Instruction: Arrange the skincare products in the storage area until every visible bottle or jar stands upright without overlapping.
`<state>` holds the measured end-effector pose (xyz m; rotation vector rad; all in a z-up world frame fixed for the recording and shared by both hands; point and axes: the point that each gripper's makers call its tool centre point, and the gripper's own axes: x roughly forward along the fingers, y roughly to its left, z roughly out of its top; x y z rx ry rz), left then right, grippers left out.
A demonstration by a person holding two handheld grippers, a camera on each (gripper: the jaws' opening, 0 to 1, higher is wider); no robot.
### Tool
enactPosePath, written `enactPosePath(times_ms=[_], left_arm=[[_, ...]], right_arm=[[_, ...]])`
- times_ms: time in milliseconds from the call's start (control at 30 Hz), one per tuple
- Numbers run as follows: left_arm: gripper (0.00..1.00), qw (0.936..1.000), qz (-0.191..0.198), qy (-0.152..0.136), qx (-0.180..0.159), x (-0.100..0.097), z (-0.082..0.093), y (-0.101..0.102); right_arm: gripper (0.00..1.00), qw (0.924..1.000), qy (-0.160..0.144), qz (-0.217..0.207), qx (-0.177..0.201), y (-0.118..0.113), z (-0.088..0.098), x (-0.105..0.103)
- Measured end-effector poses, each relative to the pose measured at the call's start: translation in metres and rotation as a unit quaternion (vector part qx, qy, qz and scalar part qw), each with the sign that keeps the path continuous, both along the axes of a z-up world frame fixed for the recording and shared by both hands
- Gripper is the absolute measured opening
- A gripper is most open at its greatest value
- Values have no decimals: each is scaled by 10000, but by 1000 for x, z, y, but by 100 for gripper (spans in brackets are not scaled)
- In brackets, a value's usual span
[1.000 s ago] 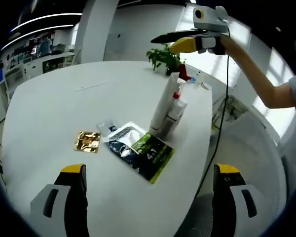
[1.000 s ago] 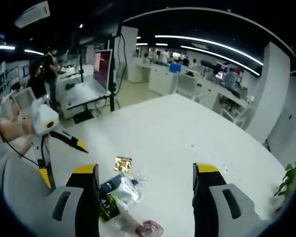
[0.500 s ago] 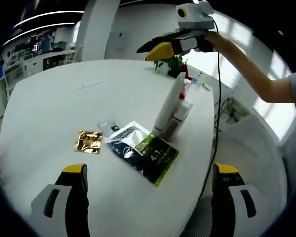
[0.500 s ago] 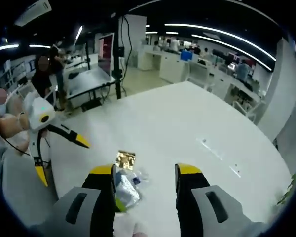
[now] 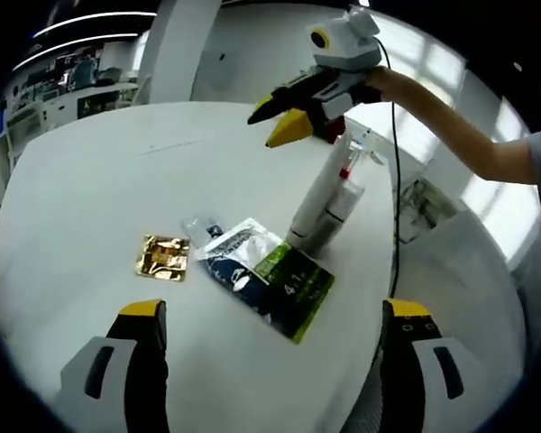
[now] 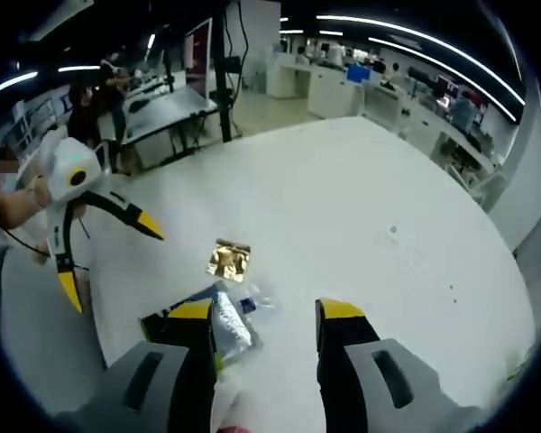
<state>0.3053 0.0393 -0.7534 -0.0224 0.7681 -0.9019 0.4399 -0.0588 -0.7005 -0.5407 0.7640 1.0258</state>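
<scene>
A tall white tube point(image 5: 314, 197) stands upright near the table's right edge. Touching it is a shorter spray bottle point(image 5: 343, 194) with a red nozzle. My right gripper point(image 5: 275, 124) hovers at the tube's top with its jaws narrowed and a gap between them; in its own view it point(image 6: 264, 311) looks down on the sachets, with a pale top just visible low between the jaws. Flat on the table lie a gold sachet point(image 5: 165, 257) point(image 6: 227, 260), white and blue sachets point(image 5: 234, 257) point(image 6: 225, 320) and a green sachet point(image 5: 295, 290). My left gripper point(image 5: 272, 311) point(image 6: 113, 263) is wide open and holds nothing.
Everything rests on a round white table point(image 5: 90, 180) point(image 6: 361, 207), whose edge runs close behind the bottles. A person's arm point(image 5: 451, 126) and a black cable point(image 5: 397, 207) reach in from the right. Desks and people stand in the office beyond.
My right gripper has come down and left from above the plant to the tube's top, and its jaws have narrowed. The left gripper has stayed wide open.
</scene>
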Motion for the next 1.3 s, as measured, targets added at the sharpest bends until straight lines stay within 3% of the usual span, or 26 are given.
enactPosePath(times_ms=[267, 400, 700, 1100, 1200, 1300], left_arm=[[88, 9999, -78, 114, -18, 5, -8, -7], [81, 9999, -81, 151, -26, 11, -10, -7], [71, 9994, -158, 316, -1, 19, -20, -13], [63, 9996, -256, -26, 96, 59, -28, -33], [65, 9996, -153, -142, 171, 72, -31, -29], [60, 9993, 5, -194, 308, 84, -37, -24]], right_arm=[[37, 9996, 144, 260, 28, -5, -21, 1], [36, 9990, 281, 298, 169, -10, -32, 6], [31, 9975, 458, 531, 93, -18, -67, 8], [30, 9958, 576, 679, 200, -16, -91, 8], [30, 9951, 592, 757, 213, -17, -94, 8], [29, 9950, 596, 787, 163, -18, -99, 9]])
